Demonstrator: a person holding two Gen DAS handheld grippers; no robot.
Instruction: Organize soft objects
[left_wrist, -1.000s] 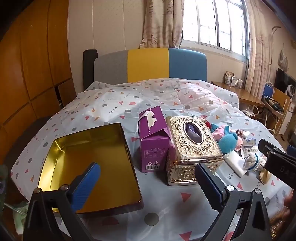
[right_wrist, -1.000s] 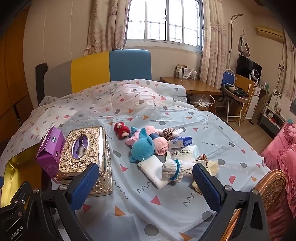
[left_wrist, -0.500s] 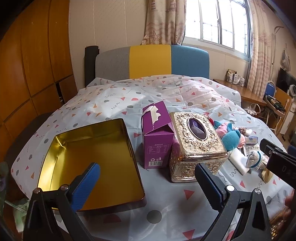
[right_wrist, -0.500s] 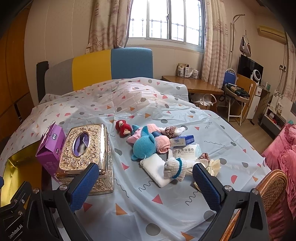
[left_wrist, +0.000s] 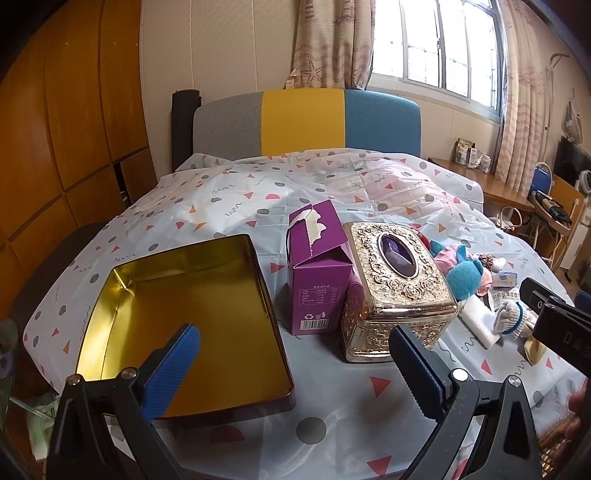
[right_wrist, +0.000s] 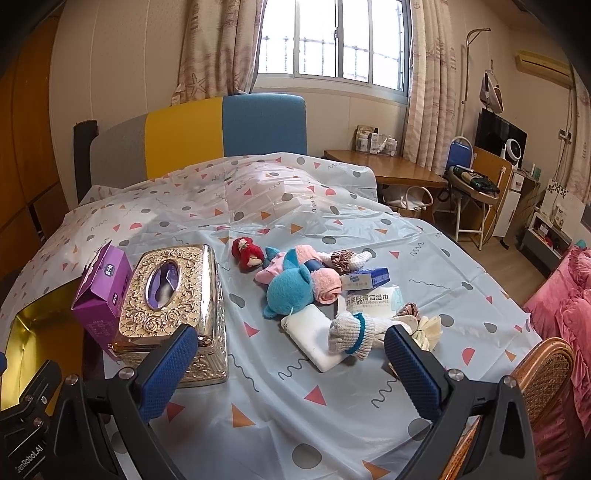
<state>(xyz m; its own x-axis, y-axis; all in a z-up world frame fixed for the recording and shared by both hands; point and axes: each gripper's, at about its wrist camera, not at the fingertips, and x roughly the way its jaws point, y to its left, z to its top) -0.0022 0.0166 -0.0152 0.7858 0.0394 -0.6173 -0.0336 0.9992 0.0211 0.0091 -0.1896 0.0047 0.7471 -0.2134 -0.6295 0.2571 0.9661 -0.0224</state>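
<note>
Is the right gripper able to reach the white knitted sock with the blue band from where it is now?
Probably yes. The right gripper is open, and the sock lies just ahead between its fingers, on top of the pile with nothing covering it.

- My left gripper hangs above the patterned sheet, jaws spread wide, nothing between them.
- The empty gold tin sits just ahead, under my left finger.
- Ahead of centre stands the purple carton, touching the ornate gold tissue box.
- Farther right lies a blue plush toy and a white knitted sock.
</note>
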